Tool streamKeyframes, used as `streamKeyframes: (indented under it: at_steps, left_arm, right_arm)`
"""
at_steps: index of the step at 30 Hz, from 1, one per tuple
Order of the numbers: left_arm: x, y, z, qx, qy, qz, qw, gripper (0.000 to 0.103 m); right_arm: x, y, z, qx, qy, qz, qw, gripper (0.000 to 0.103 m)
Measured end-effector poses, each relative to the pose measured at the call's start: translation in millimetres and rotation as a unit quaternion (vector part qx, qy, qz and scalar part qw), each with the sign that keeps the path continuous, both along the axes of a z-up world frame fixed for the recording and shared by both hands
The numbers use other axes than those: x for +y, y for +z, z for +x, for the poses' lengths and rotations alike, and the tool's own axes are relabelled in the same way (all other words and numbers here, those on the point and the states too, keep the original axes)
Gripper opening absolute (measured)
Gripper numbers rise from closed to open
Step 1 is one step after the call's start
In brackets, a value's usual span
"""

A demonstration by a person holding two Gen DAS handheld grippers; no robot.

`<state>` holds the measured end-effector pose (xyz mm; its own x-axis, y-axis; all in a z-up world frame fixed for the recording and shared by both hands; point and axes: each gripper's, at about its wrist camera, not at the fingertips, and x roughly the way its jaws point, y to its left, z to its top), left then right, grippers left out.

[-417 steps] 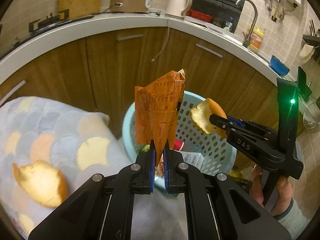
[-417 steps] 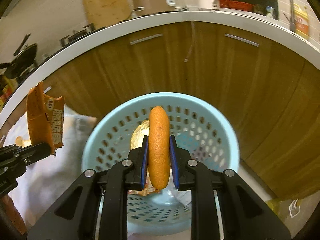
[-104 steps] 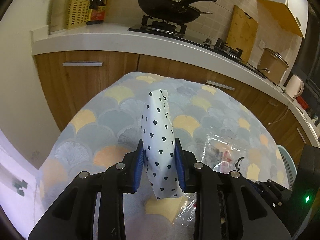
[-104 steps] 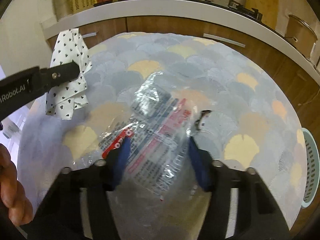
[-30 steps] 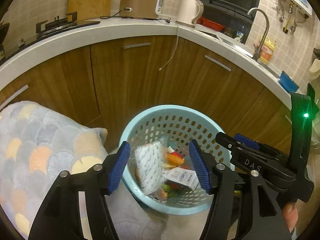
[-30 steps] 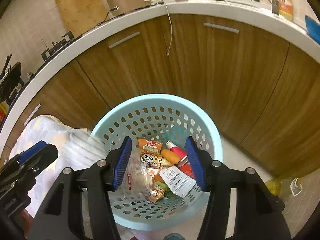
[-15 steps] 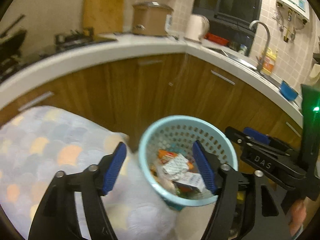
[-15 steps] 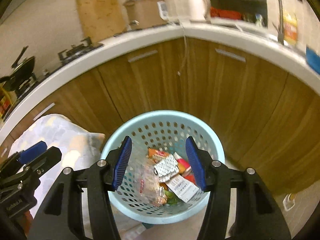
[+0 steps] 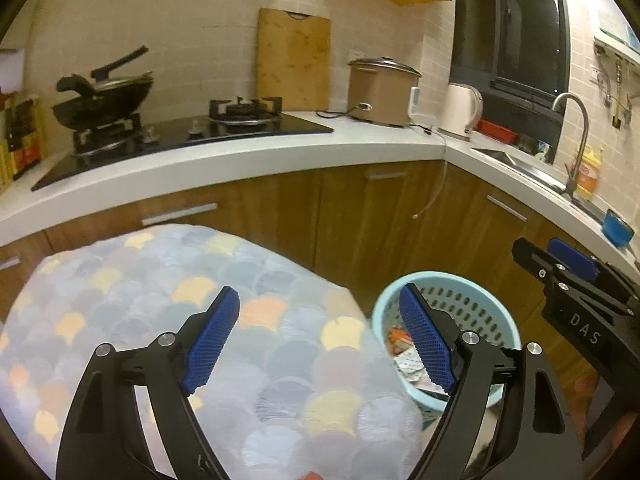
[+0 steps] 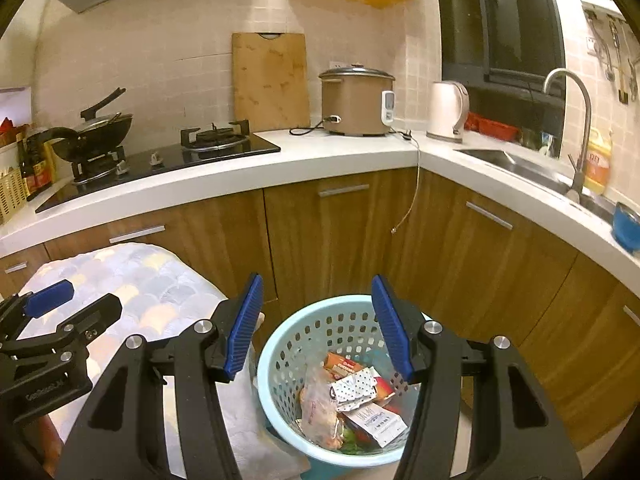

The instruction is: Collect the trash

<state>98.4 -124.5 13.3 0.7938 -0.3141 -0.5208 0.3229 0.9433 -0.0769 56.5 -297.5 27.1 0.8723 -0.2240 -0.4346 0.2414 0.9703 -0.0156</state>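
Note:
A light blue perforated basket (image 10: 276, 364) stands on the floor by the wooden cabinets and holds several pieces of trash: a clear plastic bag (image 10: 318, 408), a white dotted wrapper (image 10: 352, 390), a white carton (image 10: 378, 422). It also shows in the left wrist view (image 9: 472, 300). My right gripper (image 10: 318, 328) is open and empty above the basket. My left gripper (image 9: 320, 344) is open and empty over the scale-patterned tablecloth (image 9: 160, 280). The right gripper shows at the right of the left wrist view (image 9: 560, 268).
The cloth-covered table (image 10: 148, 284) sits left of the basket. A white counter (image 10: 320, 152) runs behind with a wok (image 10: 96, 128), stove (image 10: 216, 136), rice cooker (image 10: 356, 100), kettle (image 10: 448, 110) and sink tap (image 10: 576, 120). A cord (image 10: 412, 196) hangs over the cabinets.
Both grippers have lifted and drawn back from the basket, so more of the counter and wall shows. The left view has swung left over the tablecloth. Both stay open and empty.

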Motion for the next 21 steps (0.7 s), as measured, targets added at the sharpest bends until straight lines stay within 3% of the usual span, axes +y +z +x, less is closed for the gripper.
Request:
streamKeyframes:
  at_steps: [8, 21]
  left_arm:
    - [16, -7, 0, 0.016, 0.017, -0.034, 0.9991, 0.081]
    - [15, -3, -10, 0.005, 0.021, -0.024, 0.9995, 0.082]
  right_arm:
    - [3, -7, 5, 0.015, 0.024, 0.025, 0.999, 0.053]
    - [2, -11, 0, 0.013, 0.017, 0.029, 0.999, 0.053]
